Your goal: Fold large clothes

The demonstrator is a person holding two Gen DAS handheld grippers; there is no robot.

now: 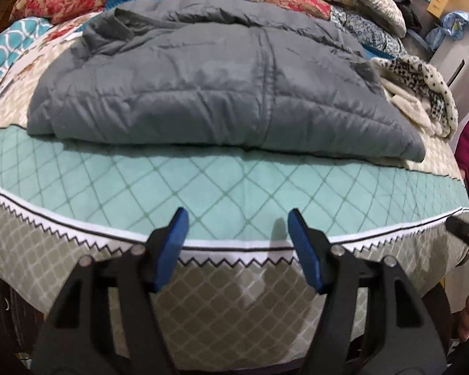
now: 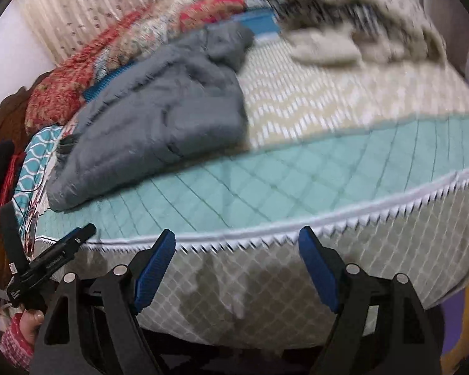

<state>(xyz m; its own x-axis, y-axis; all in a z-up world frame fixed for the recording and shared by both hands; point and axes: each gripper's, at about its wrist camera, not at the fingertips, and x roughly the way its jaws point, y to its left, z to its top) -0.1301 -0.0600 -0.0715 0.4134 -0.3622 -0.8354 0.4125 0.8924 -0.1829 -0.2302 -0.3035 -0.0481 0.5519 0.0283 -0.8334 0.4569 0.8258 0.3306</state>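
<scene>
- Both claws hang at the near edge of the bed point(image 1: 222, 184), pointing down and forward across the teal quilted strip.
- The left claw point(image 1: 237, 243) stands well open, blue pads apart, nothing between them but bedcover.
- The right claw point(image 2: 237, 265) is the same: jaws wide, empty, over the zigzag trim.
- The grey puffer jacket point(image 1: 209, 84) lies spread on the bed beyond the teal strip, apart from both claws, its hem nearest and its collar towards the pillows.
- From the left wrist view it sits dead ahead, its centre seam running straight away from the claw and its width across the view.
- From the right wrist view the jacket point(image 2: 159, 118) lies ahead and off to the left, so I'd call the left claw the nearer one.
- My read: the next reach goes forward over the teal strip to the hem, the right claw crossing further.
- The cream patterned blanket point(image 1: 422, 93) lies just beside the jacket's right edge.
</scene>
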